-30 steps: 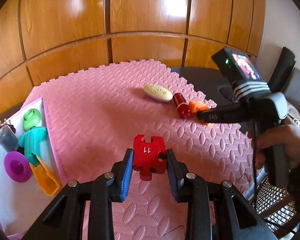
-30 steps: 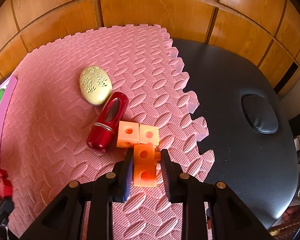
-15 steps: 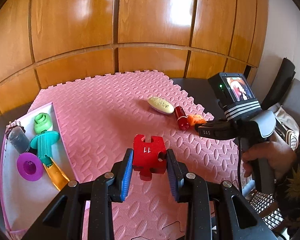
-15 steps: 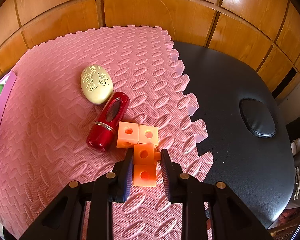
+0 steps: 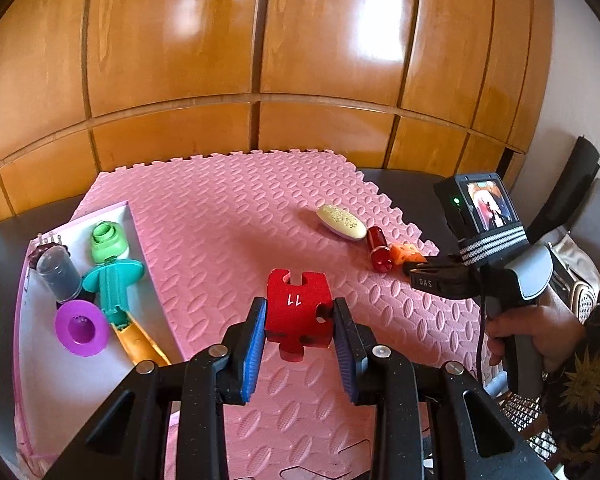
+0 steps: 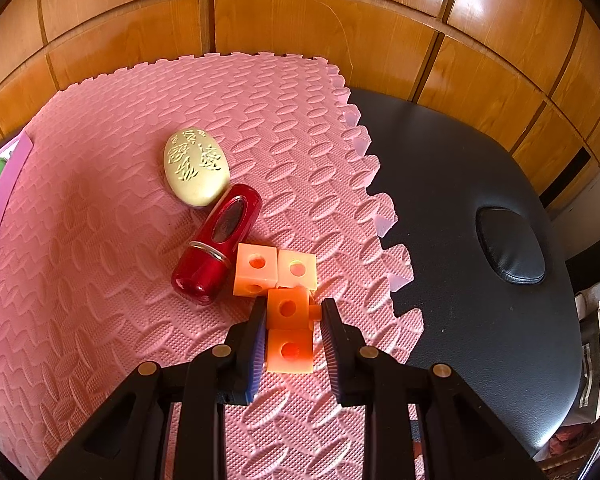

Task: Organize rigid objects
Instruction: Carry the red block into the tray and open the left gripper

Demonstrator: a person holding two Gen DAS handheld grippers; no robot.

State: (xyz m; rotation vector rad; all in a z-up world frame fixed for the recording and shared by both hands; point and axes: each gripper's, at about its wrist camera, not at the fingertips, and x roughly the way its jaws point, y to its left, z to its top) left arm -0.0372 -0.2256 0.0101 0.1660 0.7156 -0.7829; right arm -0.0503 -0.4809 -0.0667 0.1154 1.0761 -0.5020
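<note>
My left gripper (image 5: 299,322) is shut on a red puzzle block (image 5: 298,298) marked 11 and holds it above the pink foam mat (image 5: 228,216). My right gripper (image 6: 293,312) is shut on an orange chain of linked cubes (image 6: 290,350) that lies on the mat near its jagged right edge. Its pads press one of the darker cubes, and the two paler cubes lie just beyond. A red lipstick case (image 6: 216,244) and a cream oval box (image 6: 196,166) lie left of the cubes. In the left wrist view the right gripper (image 5: 414,268) sits low at the cubes (image 5: 408,254).
A white tray with a pink rim (image 5: 48,380) at the mat's left side holds green, teal, purple, grey and orange items. A black padded table (image 6: 460,200) extends right of the mat. Wooden panelling stands behind. A person's hand (image 5: 532,332) grips the right tool.
My left gripper has risen and drawn back with the red block, so the mat and tray look farther away. The right gripper and the cubes have stayed put.
</note>
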